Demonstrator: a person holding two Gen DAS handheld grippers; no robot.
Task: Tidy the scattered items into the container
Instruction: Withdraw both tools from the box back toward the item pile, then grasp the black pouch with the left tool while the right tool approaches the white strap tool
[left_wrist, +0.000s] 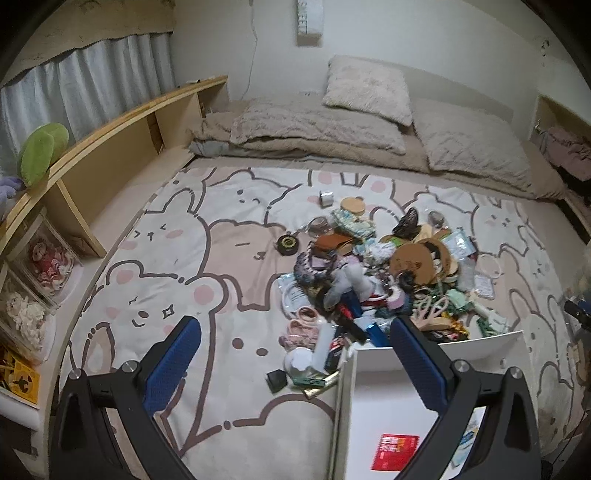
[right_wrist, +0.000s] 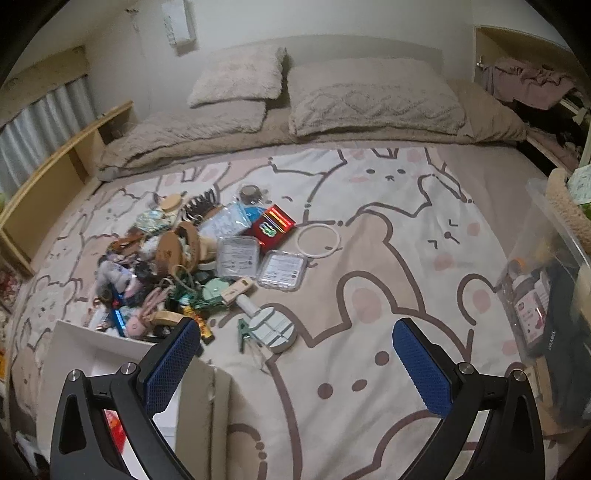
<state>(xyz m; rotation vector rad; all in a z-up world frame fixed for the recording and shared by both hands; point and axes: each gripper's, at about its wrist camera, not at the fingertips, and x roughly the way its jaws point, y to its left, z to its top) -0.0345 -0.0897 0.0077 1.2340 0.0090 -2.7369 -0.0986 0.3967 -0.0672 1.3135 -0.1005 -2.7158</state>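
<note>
On the bear-print bedspread (right_wrist: 369, 258) pretty much the whole pile of trinkets (left_wrist: 373, 273) sits outside the white box (left_wrist: 384, 417), which holds maybe 2 things, with left gripper (left_wrist: 295, 354) and right gripper (right_wrist: 295, 354) both spread wide, holding nothing.

Very few words can be read here. In the right wrist view, white letters on a dark box (right_wrist: 565, 339) inside the clear bin (right_wrist: 546, 206) at the right edge seem to say "LABEL", with a first part that is too small to tell. The red card (left_wrist: 395, 452) lying in the white box (left_wrist: 384, 391) has white marks on it, and the two clear cases (right_wrist: 258, 264) have small print on their labels, but all of that is too blurry to read.
</note>
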